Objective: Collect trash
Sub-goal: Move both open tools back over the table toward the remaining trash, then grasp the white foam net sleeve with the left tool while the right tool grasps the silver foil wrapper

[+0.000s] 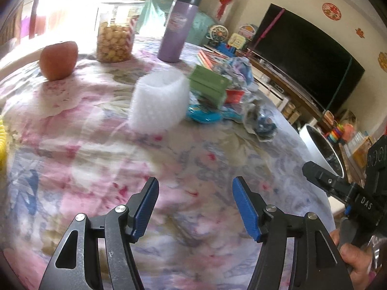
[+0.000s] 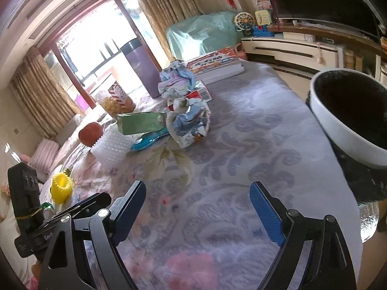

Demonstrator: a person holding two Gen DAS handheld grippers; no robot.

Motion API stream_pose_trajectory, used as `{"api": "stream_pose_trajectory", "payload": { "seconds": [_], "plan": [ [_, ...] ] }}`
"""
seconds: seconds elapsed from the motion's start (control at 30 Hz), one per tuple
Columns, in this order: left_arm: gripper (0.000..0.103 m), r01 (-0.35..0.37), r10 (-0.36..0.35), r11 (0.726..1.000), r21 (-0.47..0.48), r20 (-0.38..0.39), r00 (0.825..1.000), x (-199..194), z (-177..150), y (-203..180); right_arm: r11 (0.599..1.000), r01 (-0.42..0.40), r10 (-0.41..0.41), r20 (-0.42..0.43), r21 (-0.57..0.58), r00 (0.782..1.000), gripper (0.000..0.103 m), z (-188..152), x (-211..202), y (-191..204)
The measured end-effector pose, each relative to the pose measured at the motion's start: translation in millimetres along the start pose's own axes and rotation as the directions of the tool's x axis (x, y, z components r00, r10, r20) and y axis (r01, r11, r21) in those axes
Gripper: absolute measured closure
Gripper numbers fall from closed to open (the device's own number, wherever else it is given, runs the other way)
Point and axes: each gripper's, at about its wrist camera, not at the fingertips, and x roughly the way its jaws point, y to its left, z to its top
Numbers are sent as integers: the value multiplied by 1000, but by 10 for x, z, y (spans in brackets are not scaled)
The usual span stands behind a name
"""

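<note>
Left wrist view: the left tool hangs spread and empty over the counter; the crumpled wrappers lie toward its far right edge, beside a green box (slightly blurred).

Right wrist view: the right tool is spread too, with the bin at the counter's right edge.

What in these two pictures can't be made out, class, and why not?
- Inside of the bin: right view, dark; cut off by the frame edge.
- Yellow foam sleeve: left view, cut by the left edge.
- Can: right view, half hidden behind the left gripper.
- Print on the green box: left view, blurred.
</note>
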Motion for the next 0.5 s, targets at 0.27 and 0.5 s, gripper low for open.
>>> {"api": "stream_pose_trajectory", "payload": {
  "seconds": [0.27, 0.5],
  "plan": [
    [38, -24, 24, 999, -23, -2, 1000, 108, 179, 185, 1000, -3, 2, -7, -22, 1000, 14, 135, 208, 120],
    [34, -54, 54, 999, -6, 5, 999, 259, 380, 221, 999, 2, -3, -27, -36, 1000, 14, 248, 417, 165]
  ]
}}
